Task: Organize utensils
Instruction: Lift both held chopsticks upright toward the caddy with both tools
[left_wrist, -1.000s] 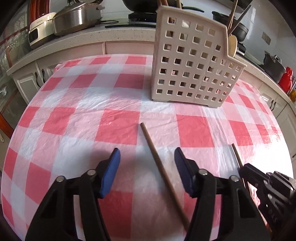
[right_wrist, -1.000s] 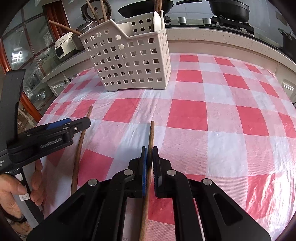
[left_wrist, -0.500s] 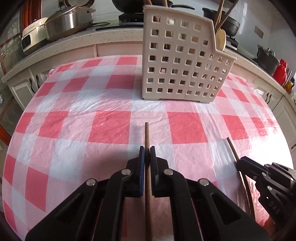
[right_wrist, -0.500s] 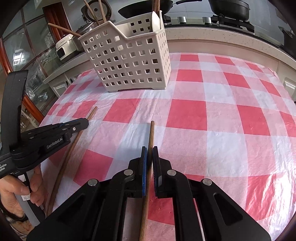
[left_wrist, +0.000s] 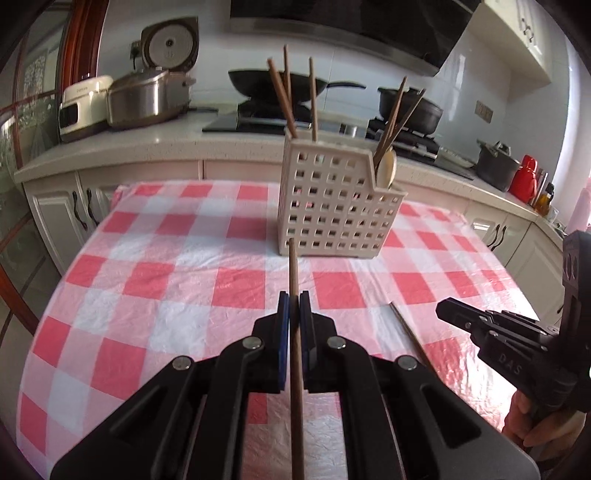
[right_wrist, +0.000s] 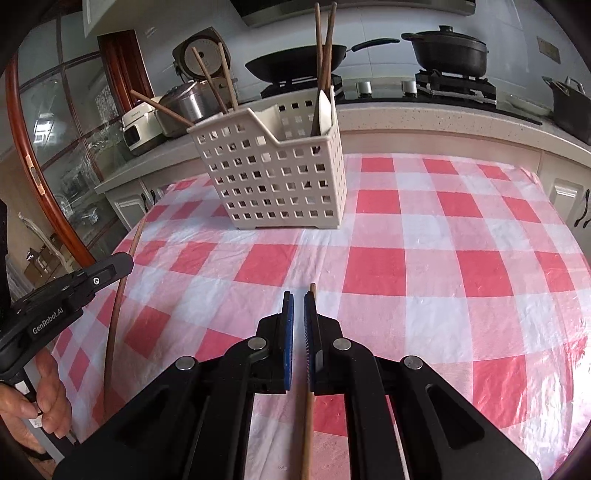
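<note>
My left gripper (left_wrist: 291, 295) is shut on a brown wooden chopstick (left_wrist: 293, 269) and holds it above the checked tablecloth, tip towards the white perforated utensil basket (left_wrist: 332, 206). The basket holds several chopsticks and a pale spoon. My right gripper (right_wrist: 298, 295) stands nearly closed over a second chopstick (right_wrist: 308, 417) that runs under its right finger; whether it grips it is unclear. The right gripper also shows at the right of the left wrist view (left_wrist: 498, 339), and the left gripper shows at the left of the right wrist view (right_wrist: 74, 291) with its chopstick (right_wrist: 118, 306).
A red and white checked cloth (right_wrist: 424, 266) covers the table. Behind it runs a kitchen counter (left_wrist: 147, 144) with a rice cooker, pots, a wok and a stove. The basket also shows in the right wrist view (right_wrist: 273, 173).
My left gripper closed on the chopstick and lifted it off the cloth, the view rising. My right gripper lifted too, and the chopstick between its pads now lies beside the right pad.
</note>
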